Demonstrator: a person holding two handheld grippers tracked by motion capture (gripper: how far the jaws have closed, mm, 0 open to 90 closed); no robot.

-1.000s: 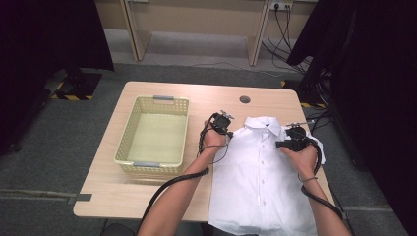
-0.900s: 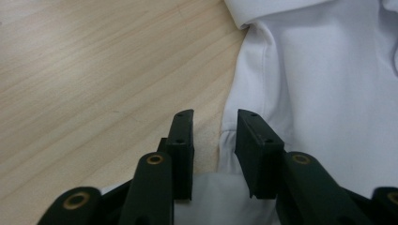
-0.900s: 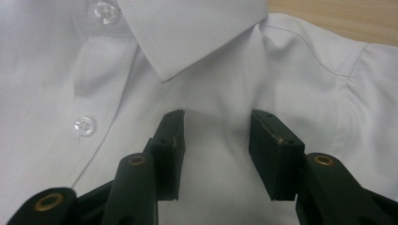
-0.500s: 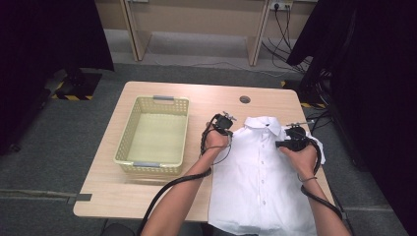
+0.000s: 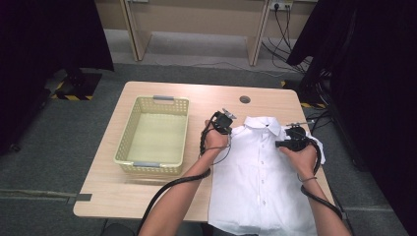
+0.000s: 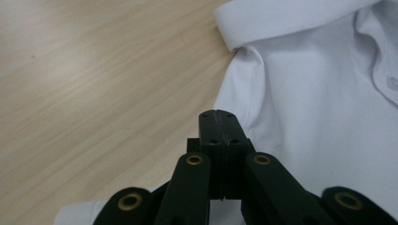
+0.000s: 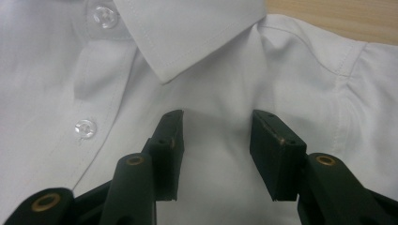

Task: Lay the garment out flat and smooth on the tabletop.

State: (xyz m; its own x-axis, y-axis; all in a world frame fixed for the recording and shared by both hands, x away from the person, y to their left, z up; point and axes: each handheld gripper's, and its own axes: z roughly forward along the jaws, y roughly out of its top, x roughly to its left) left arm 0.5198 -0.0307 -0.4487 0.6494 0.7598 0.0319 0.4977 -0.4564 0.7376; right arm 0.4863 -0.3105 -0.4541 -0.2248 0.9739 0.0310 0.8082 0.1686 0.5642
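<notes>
Down at the near edge of the surface [image 5: 147,196], the person's forearms come in, cables trailing, and between them lies the white shirt [image 5: 260,182], spread flat, buttoned front up, its hem at the near edge and its collar pointing away. It takes up the right half of the surface.

Up at the shoulders, both hands are at work. The left tongs [image 5: 222,123] sit at the shirt's left shoulder, right by the edge of the fabric, and in the left gripper view the left tongs [image 6: 219,129] have just snapped together, jaws fully closed. The tips sit at the very edge of the shoulder where cloth meets wood; whether any fabric is pinched between them, I cannot tell.

Over on the other side, the right tongs [image 5: 286,142] rest on the right shoulder. In the right gripper view the right tongs [image 7: 216,126] stand apart, jaws open, pads down on the cloth just below the collar [image 7: 187,33], nothing gripped. Two clear buttons [image 7: 85,128] run down the placket beside them.

Farther left, well apart from the shirt, sits a pale yellow basket [image 5: 125,142]. Beyond the collar, a small round hole [image 5: 245,99] in the surface.
</notes>
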